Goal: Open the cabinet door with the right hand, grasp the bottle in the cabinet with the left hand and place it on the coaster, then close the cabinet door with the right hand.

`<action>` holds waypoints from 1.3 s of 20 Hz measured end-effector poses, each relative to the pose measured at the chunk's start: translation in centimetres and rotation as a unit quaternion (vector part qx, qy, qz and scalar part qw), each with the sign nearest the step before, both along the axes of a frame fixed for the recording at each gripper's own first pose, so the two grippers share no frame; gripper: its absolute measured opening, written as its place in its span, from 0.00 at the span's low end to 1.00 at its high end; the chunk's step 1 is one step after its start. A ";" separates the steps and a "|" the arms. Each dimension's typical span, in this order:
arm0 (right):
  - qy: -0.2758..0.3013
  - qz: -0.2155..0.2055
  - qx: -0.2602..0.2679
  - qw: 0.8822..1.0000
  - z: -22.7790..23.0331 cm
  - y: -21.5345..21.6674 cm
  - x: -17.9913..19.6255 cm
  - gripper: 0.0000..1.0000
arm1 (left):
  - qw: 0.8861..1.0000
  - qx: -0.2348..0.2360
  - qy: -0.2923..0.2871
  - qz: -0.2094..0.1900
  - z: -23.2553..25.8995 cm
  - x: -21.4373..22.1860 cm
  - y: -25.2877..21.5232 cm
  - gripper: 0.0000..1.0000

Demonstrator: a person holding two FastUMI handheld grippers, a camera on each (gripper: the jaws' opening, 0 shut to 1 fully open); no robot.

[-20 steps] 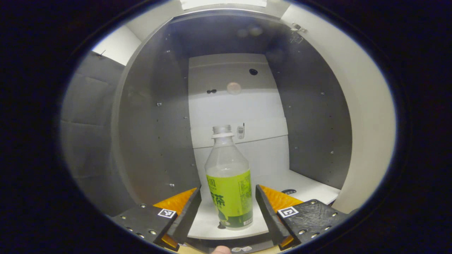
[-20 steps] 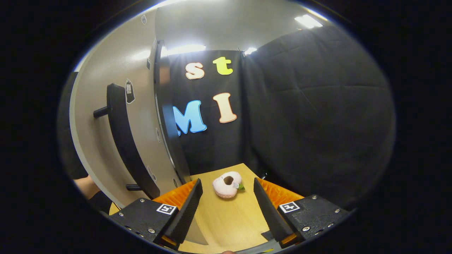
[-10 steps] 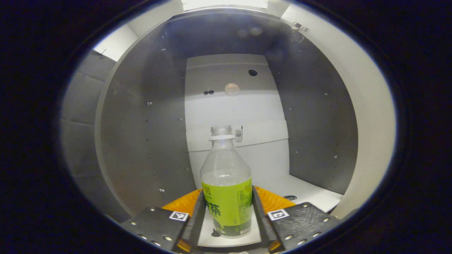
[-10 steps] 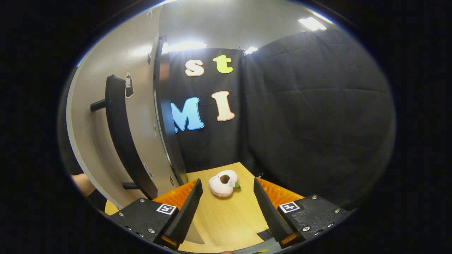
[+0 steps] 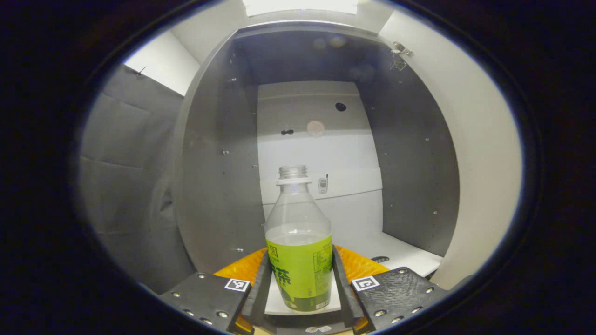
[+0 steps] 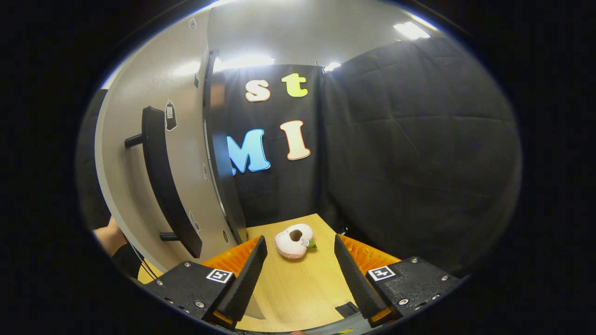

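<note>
Inside the cabinet (image 5: 219, 153), left hand-held gripper (image 5: 298, 284) clamps green-labelled bottle (image 5: 298, 232).

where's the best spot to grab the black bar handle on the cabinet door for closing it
Grip the long black bar handle at mid-length, between its two standoff posts, coming at the pale cabinet door face-on with the right tool fingers straddling the bar crosswise. The bar stands off the door, probably leaving room for a finger behind it.

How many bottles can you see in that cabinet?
1. The bottle stands upright at the front of the cabinet, clamped between the left hand-held gripper fingers. Nothing else seems to stand behind it.
</note>
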State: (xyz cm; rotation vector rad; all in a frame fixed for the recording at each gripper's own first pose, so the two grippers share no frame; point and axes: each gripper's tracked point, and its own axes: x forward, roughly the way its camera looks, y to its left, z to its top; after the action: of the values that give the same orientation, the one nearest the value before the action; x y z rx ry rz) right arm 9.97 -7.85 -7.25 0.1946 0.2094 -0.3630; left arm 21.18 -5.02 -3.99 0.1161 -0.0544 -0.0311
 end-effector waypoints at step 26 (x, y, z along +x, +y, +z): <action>0.007 0.134 -0.020 0.991 -5.5 -3.2 -2.0 0.90 | 0.983 0.016 -0.020 0.180 -6.2 -31.4 5.8 0.64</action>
State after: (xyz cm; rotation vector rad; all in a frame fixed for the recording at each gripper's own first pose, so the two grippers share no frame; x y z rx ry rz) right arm 8.01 -11.04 -12.71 0.1219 0.2377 -0.1011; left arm -10.26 0.73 -10.23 0.1579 -0.0719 0.3322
